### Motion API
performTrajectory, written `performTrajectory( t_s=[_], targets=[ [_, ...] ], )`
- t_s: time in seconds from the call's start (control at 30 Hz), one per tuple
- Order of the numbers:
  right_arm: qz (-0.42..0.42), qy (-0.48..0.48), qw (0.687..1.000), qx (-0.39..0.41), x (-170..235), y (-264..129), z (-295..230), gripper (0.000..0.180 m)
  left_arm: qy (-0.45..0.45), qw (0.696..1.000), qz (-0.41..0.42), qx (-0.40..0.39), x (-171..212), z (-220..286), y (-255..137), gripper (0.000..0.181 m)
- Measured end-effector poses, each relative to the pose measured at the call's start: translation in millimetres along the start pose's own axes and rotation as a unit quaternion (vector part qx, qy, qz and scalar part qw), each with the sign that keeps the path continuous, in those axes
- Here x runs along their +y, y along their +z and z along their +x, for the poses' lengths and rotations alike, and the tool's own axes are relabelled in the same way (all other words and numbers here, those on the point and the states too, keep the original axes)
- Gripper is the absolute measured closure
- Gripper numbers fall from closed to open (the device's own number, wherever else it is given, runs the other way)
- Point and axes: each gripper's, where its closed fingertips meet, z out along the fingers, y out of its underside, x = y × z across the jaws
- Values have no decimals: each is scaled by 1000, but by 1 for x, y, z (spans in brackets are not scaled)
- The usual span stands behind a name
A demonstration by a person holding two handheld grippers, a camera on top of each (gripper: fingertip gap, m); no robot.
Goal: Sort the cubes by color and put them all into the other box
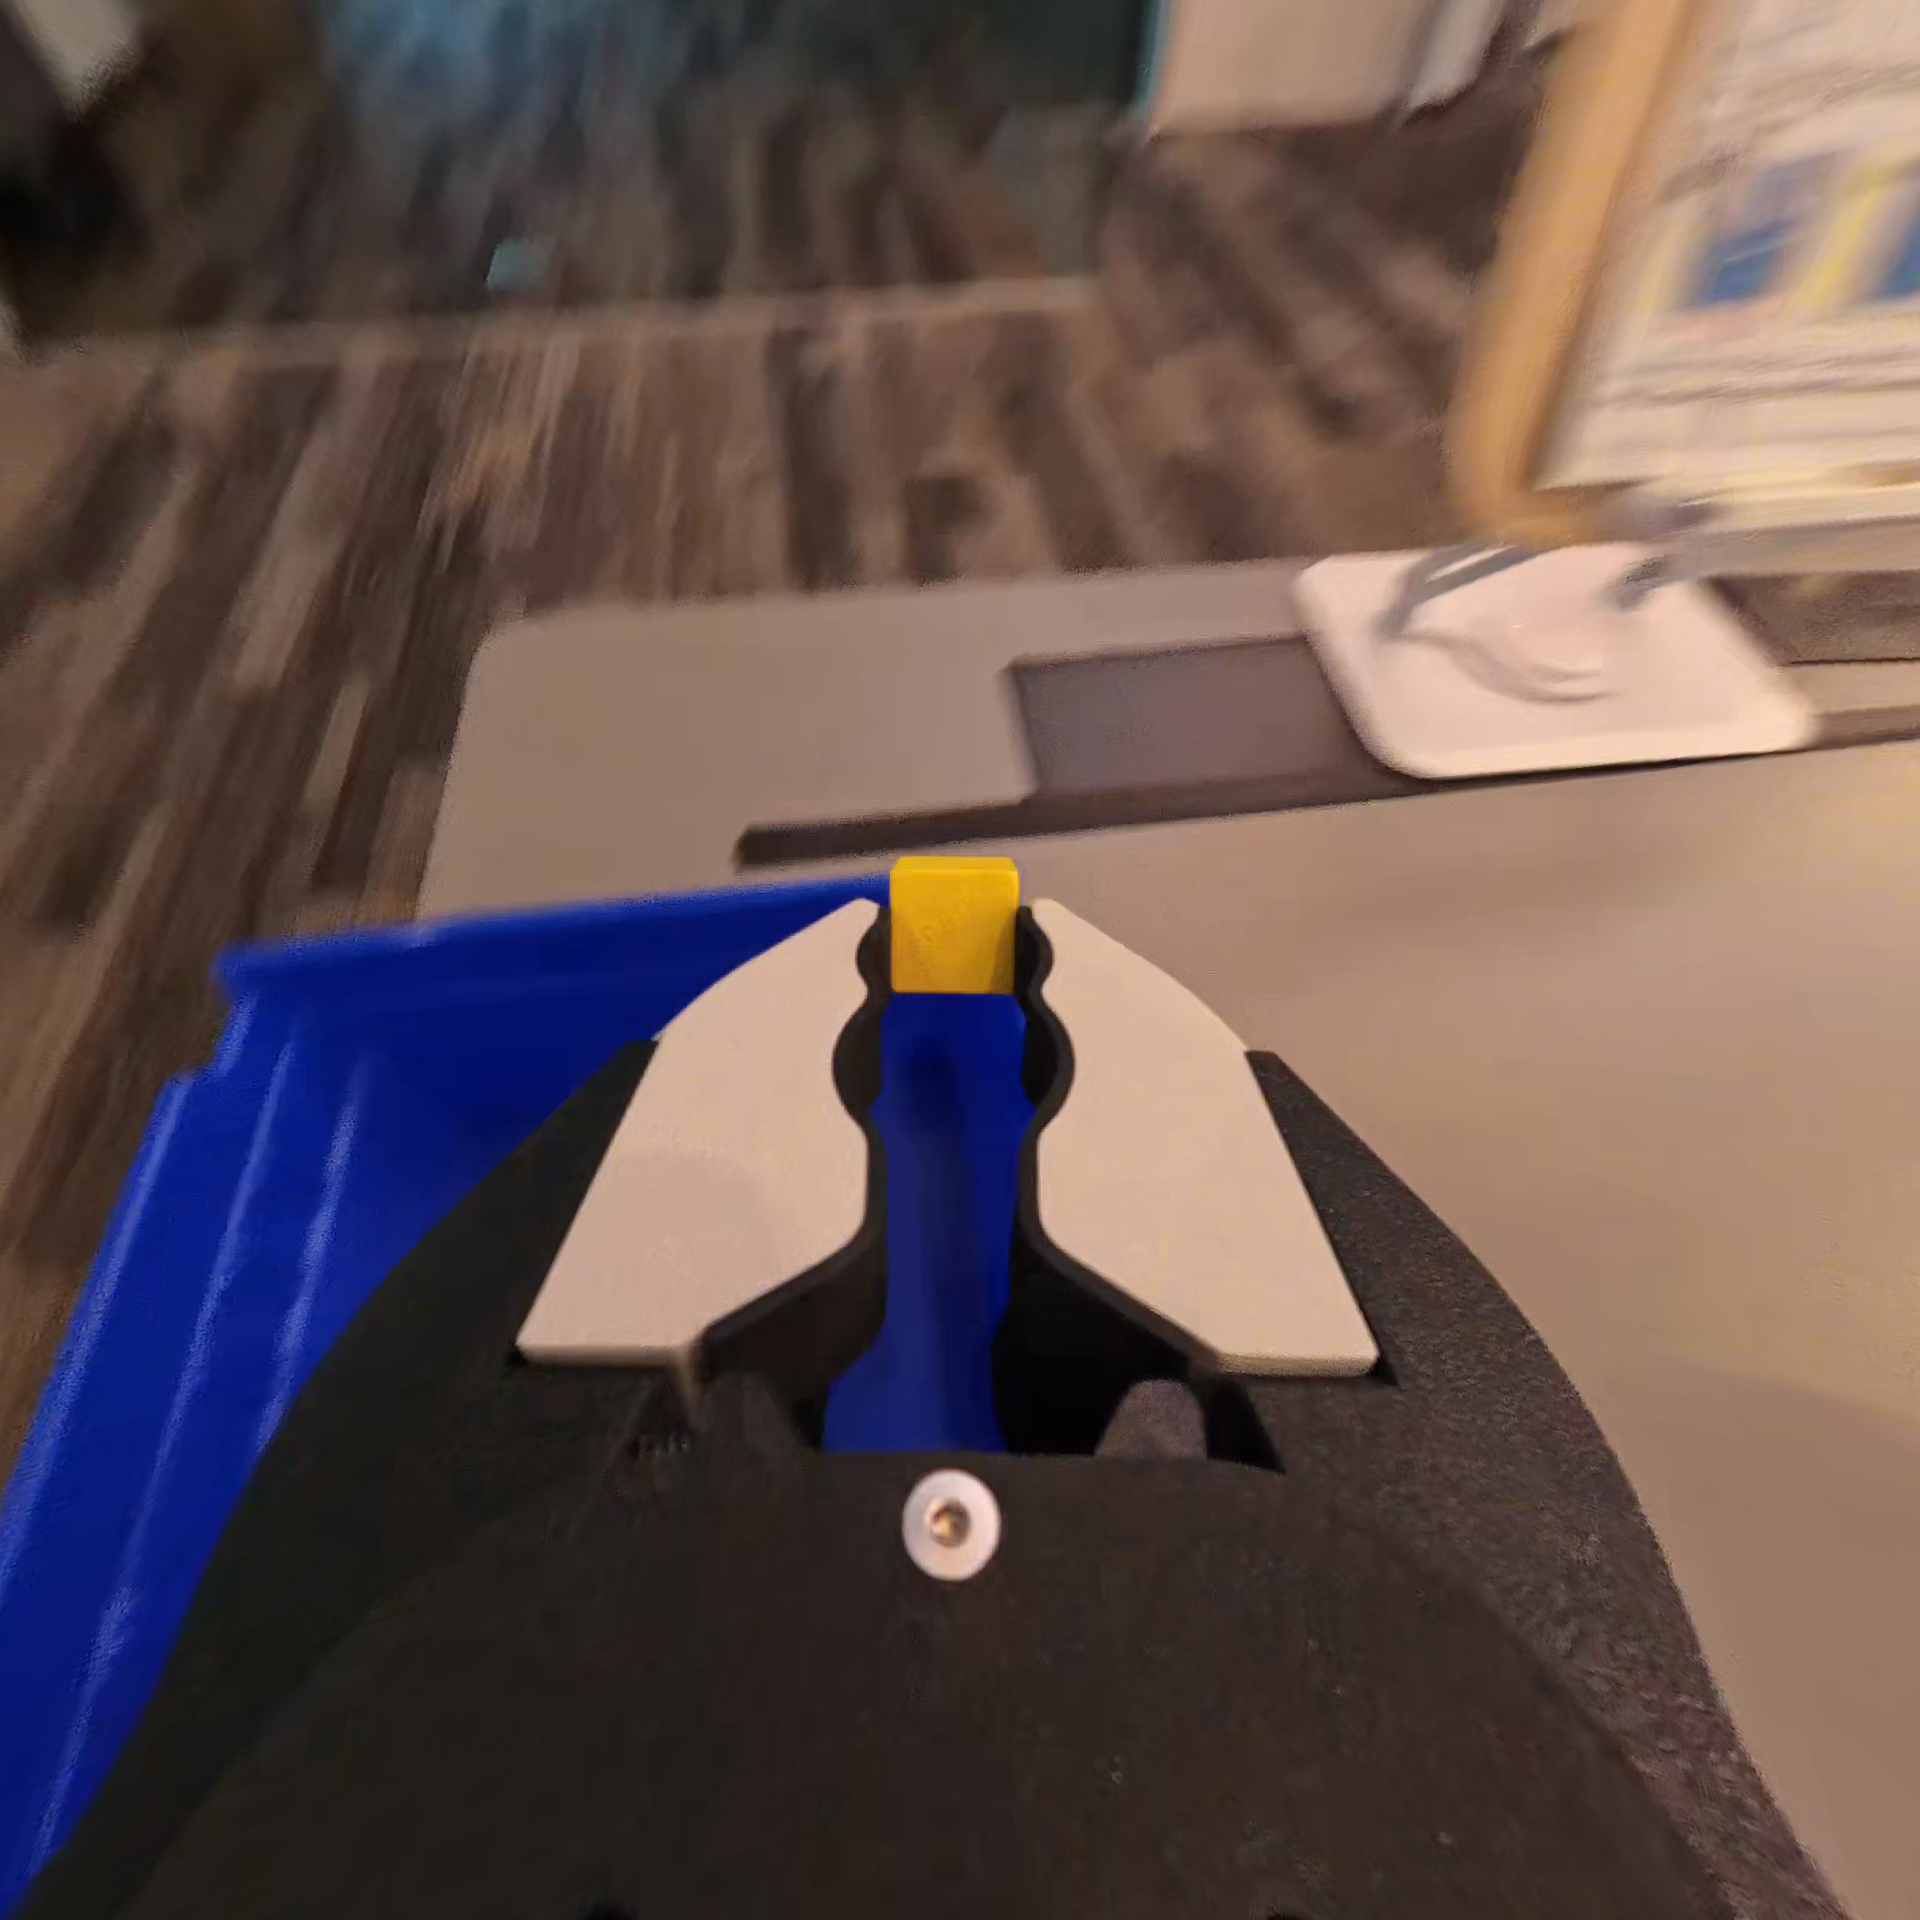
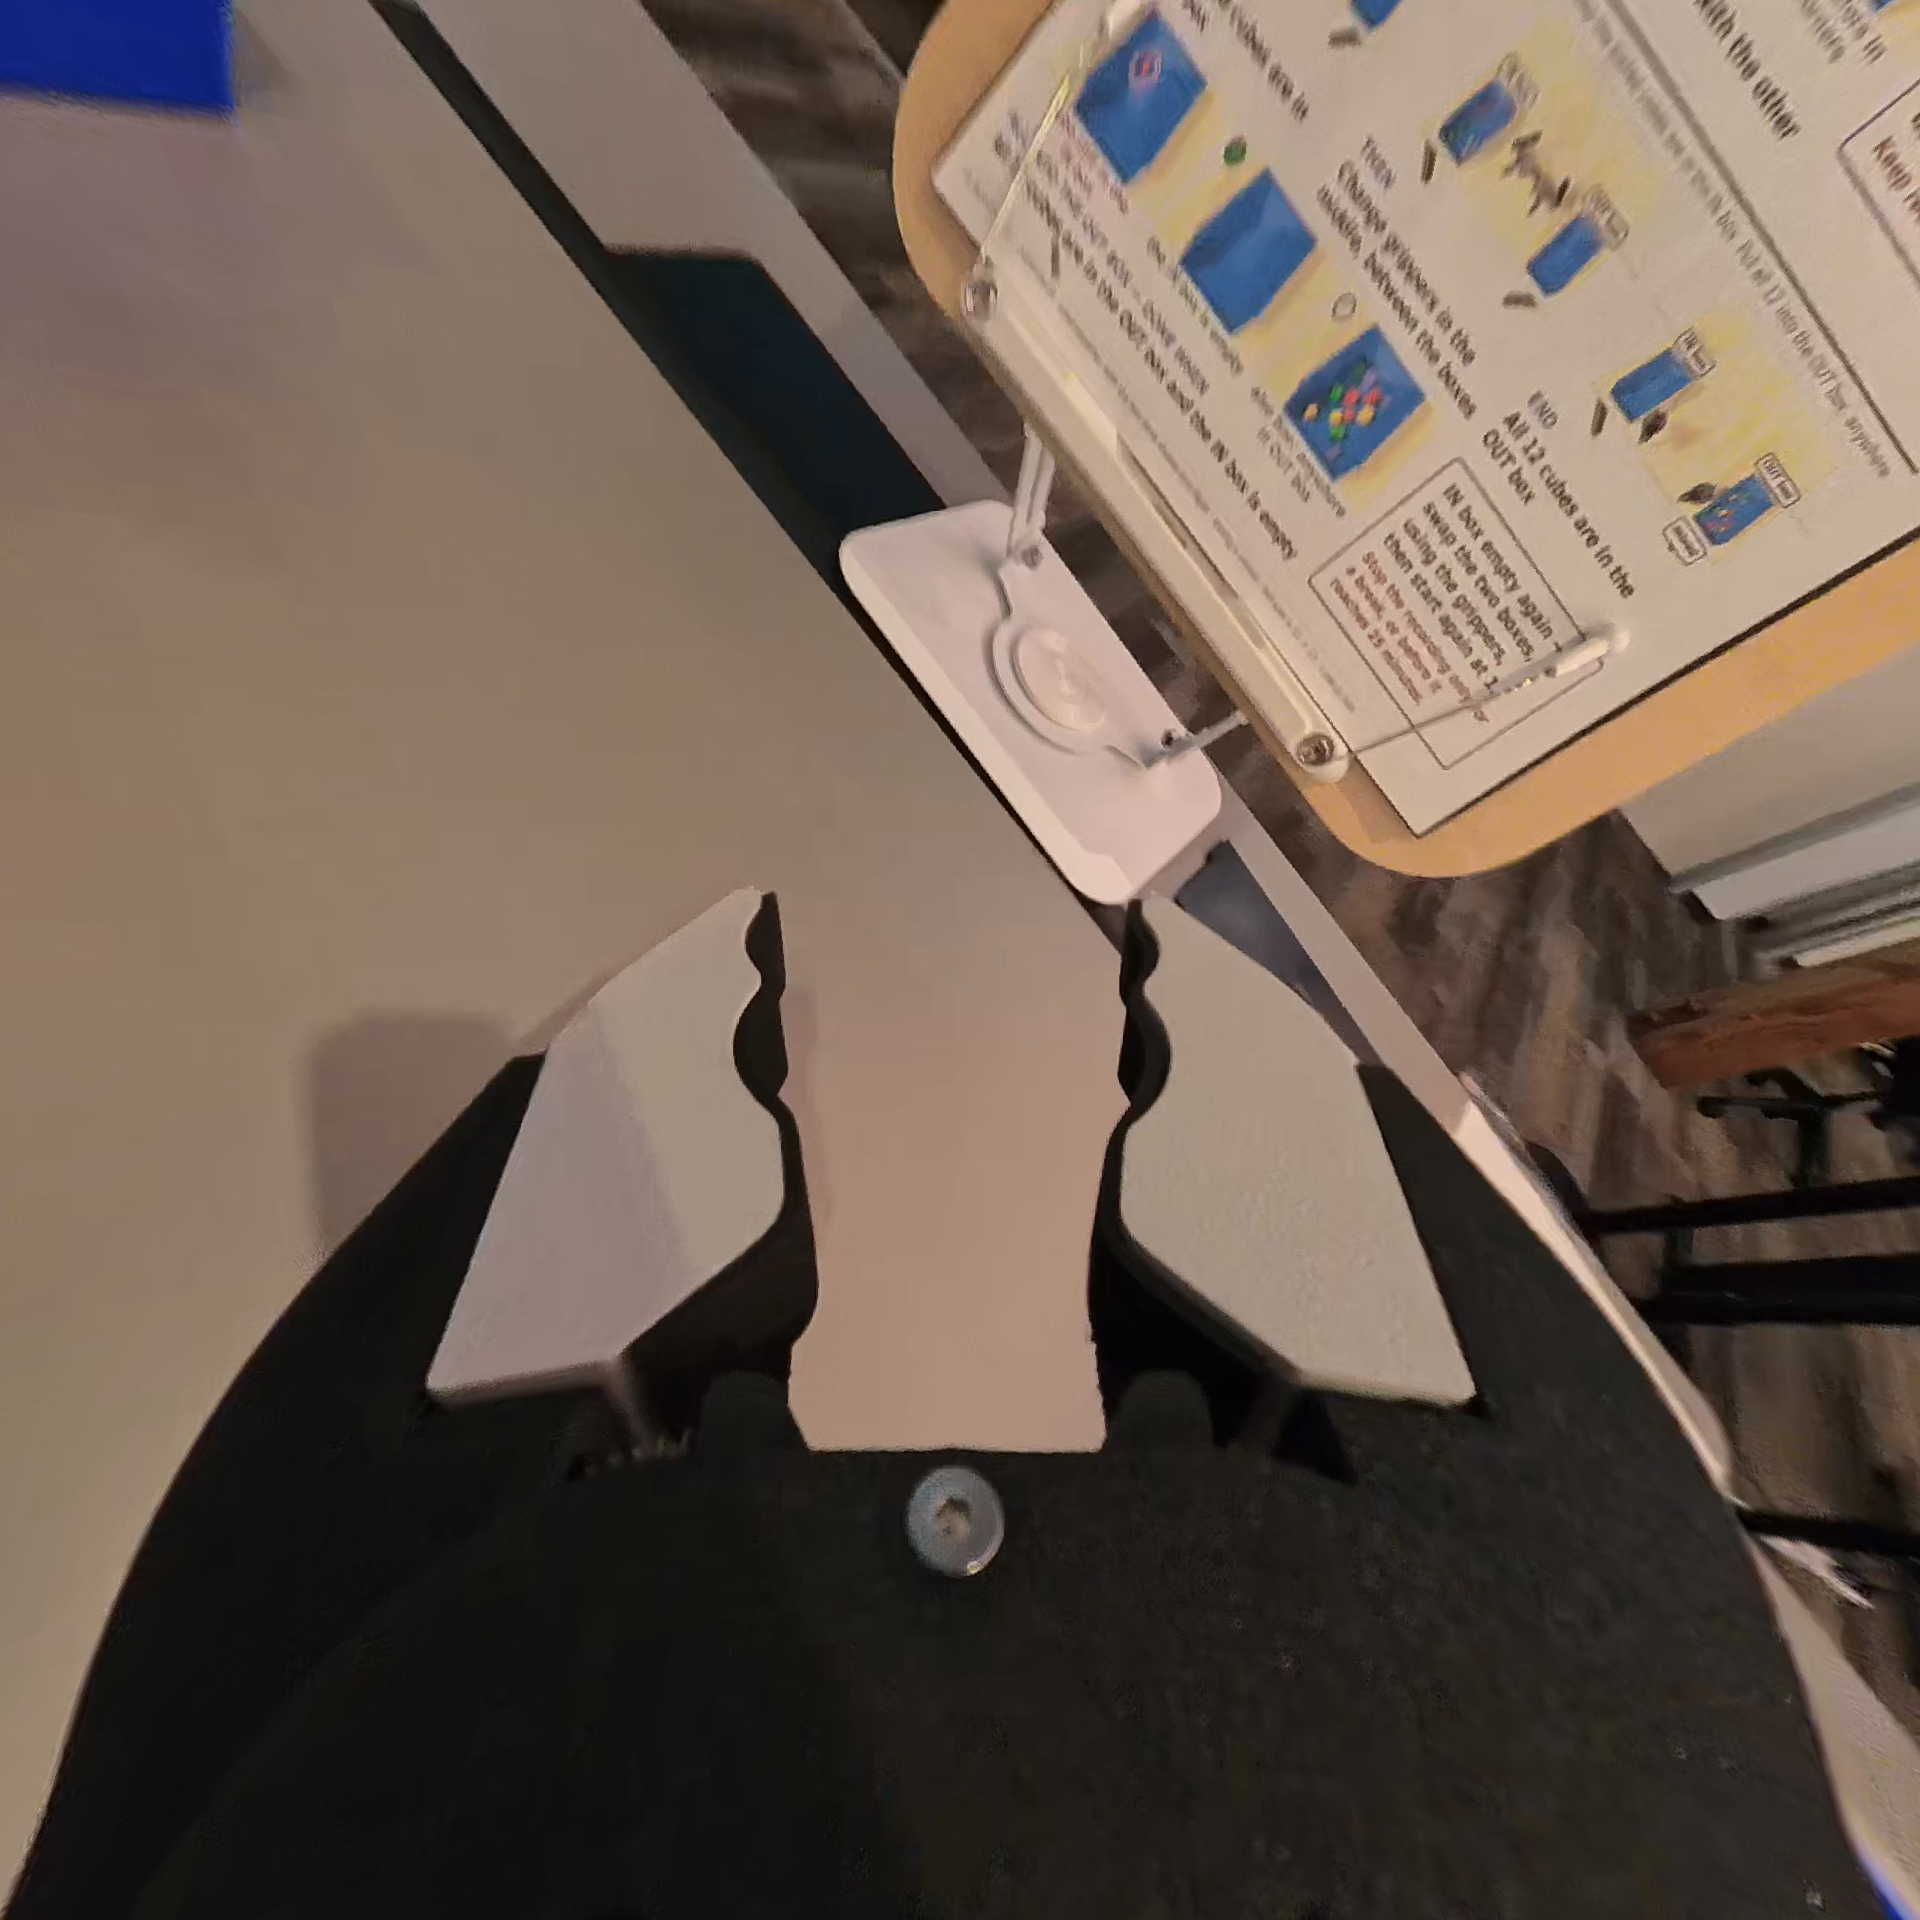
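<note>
In the left wrist view my left gripper (image 1: 954,925) is shut on a small yellow cube (image 1: 954,925), held at its fingertips. It hangs over a blue box (image 1: 312,1122), whose rim and wall fill the lower left of that view; blue also shows between the fingers. The box's inside is hidden. In the right wrist view my right gripper (image 2: 951,914) is open and empty, low over the bare grey table (image 2: 364,623). A corner of a blue box (image 2: 114,52) shows at the top left of that view. No other cubes are in view.
A white stand base (image 2: 1029,696) sits at the table's far edge and holds a wooden board with a printed instruction sheet (image 2: 1455,364); it also shows in the left wrist view (image 1: 1548,665). A dark slot (image 1: 1164,727) runs along the table. Beyond the edge is patterned floor.
</note>
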Motion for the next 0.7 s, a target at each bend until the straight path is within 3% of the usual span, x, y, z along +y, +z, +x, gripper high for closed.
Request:
performTrajectory(
  t_s=[0.13, 0.23, 0.37, 0.53, 0.7],
  targets=[
    [77, 84, 992, -51, -32, -22, -10, 117, 140, 980, 124, 73, -28, 114, -26, 159],
    [127, 149, 974, -113, -54, -40, -24, 116, 229, 954, 162, 105, -17, 191, -34, 159],
    [131, 191, 960, -159, -60, -46, -38, 114, 298, 924, 186, 153, 5, 274, -40, 158],
    [109, 224, 947, -204, -55, -38, -51, 114, 382, 881, 227, 162, 17, 330, -46, 159],
    [94, 224, 942, -232, -52, -34, -61, 123, 379, 878, 223, 191, 22, 351, -49, 159]
  ],
)
